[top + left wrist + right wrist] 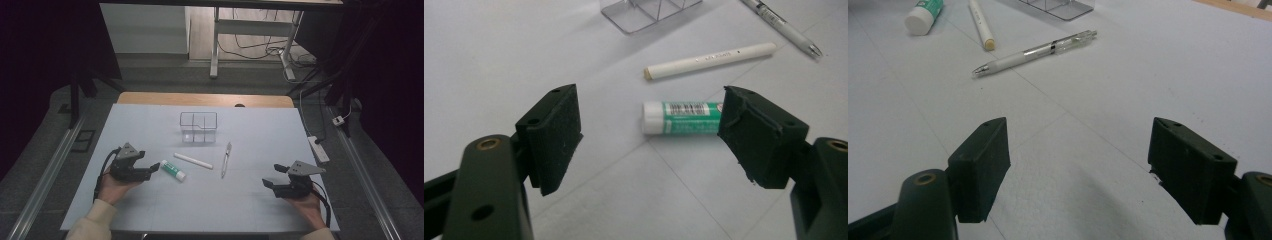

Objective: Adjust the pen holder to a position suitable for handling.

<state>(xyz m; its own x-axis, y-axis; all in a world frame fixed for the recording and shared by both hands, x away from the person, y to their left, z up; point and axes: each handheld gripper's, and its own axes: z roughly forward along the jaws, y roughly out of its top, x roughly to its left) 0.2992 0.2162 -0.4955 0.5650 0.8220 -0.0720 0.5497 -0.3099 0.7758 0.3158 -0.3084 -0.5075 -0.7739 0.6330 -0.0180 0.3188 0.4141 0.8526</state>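
Left gripper view, left tool (649,132) spread, glue stick (681,118) barcode legible

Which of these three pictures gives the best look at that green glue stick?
The left gripper view: the glue stick lies close between the open jaws of the left gripper, its white cap and barcode label sharp. The high view shows it small, beside that gripper. The right gripper view catches just its capped end at the top edge.

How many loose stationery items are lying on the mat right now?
3: glue stick just off the left gripper, white stick beside it, pen right of both. None seem hidden.
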